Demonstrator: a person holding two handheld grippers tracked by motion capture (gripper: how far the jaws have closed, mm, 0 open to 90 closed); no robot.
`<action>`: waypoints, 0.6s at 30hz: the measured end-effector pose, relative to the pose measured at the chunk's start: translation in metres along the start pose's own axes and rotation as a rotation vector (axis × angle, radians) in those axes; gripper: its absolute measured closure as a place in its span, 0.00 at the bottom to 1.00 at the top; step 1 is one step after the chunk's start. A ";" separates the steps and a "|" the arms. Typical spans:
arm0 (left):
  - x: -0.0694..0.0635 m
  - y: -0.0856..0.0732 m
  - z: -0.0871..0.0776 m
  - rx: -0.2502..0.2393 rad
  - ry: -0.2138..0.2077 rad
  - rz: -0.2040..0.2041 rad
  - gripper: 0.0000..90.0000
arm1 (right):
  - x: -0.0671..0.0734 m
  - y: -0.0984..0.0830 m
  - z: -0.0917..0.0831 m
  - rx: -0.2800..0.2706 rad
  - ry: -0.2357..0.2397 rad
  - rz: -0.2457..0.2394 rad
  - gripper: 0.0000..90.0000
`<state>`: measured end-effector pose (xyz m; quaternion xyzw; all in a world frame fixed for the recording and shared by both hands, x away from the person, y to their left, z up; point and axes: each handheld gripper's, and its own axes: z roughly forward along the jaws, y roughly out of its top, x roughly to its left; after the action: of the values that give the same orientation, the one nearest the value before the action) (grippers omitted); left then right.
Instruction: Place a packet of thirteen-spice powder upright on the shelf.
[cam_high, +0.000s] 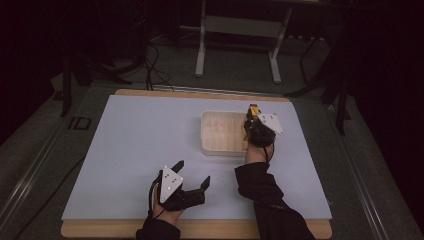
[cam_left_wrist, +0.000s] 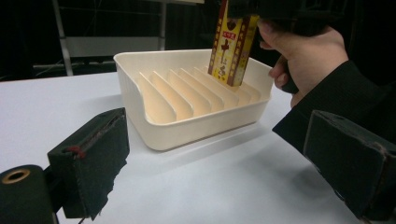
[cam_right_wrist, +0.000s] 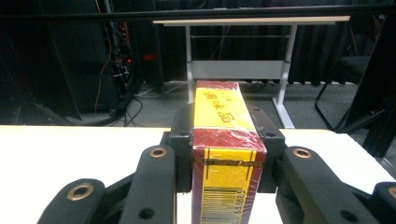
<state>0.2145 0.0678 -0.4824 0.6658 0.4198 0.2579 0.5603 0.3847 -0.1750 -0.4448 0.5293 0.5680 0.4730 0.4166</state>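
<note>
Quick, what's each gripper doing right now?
Left gripper: open, holding nothing, resting on the table.
Right gripper: shut on the yellow-and-red box, over the slotted tray.

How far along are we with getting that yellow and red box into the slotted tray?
Done: the right gripper is shut on the yellow and red box and holds it upright over the white slotted tray. In hand: its lower end reaches down among the dividers at the tray's far end. Left: seating and release; the other slots look empty. The left gripper waits open.
</note>
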 end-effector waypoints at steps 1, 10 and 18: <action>0.000 0.000 0.000 0.000 0.000 -0.001 0.09 | 0.000 -0.002 0.001 0.005 -0.002 -0.001 0.75; 0.000 -0.001 0.001 0.011 -0.004 -0.001 0.09 | 0.009 -0.017 0.005 0.026 -0.025 -0.040 0.75; 0.000 -0.002 0.002 0.013 -0.005 -0.005 0.09 | 0.010 -0.029 0.012 0.066 -0.031 -0.046 0.75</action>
<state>0.2157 0.0667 -0.4848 0.6691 0.4217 0.2519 0.5576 0.3894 -0.1639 -0.4755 0.5369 0.5887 0.4359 0.4185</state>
